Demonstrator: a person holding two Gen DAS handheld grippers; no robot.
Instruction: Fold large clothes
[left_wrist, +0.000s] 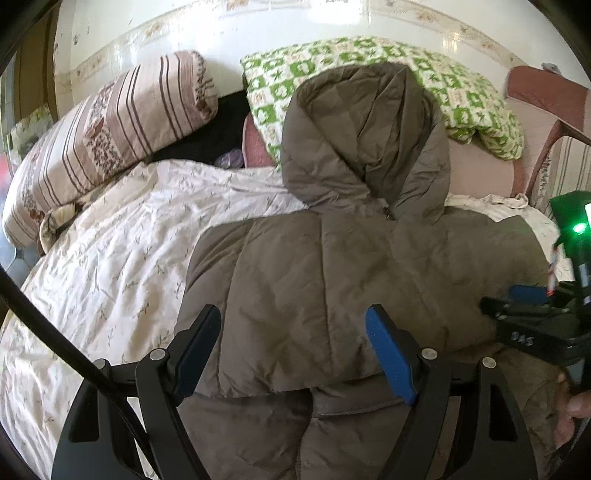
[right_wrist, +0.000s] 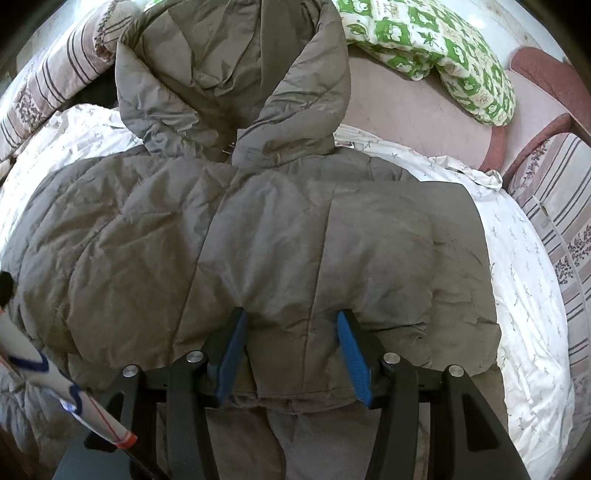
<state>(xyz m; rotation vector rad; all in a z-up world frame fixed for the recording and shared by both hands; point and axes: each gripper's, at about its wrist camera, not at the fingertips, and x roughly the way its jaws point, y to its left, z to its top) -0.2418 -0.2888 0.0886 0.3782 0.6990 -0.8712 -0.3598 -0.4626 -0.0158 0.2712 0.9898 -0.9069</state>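
Observation:
A grey-brown hooded puffer jacket (left_wrist: 332, 266) lies on a bed, hood (left_wrist: 365, 136) toward the pillows, folded so a doubled edge sits near me. It also shows in the right wrist view (right_wrist: 258, 240). My left gripper (left_wrist: 295, 332) is open, its blue-padded fingers (left_wrist: 389, 354) spread over the jacket's folded lower edge. My right gripper (right_wrist: 291, 343) has its jaws partly apart with the jacket's folded hem bunched between the pads; whether it clamps the fabric is unclear. The right gripper's body also shows at the right edge of the left wrist view (left_wrist: 535, 325).
The bed has a white floral sheet (left_wrist: 122, 258). A striped bolster pillow (left_wrist: 110, 136) lies at the back left, a green-and-white quilt (left_wrist: 443, 85) at the back behind the hood. A pink chair (right_wrist: 546, 96) stands at the right.

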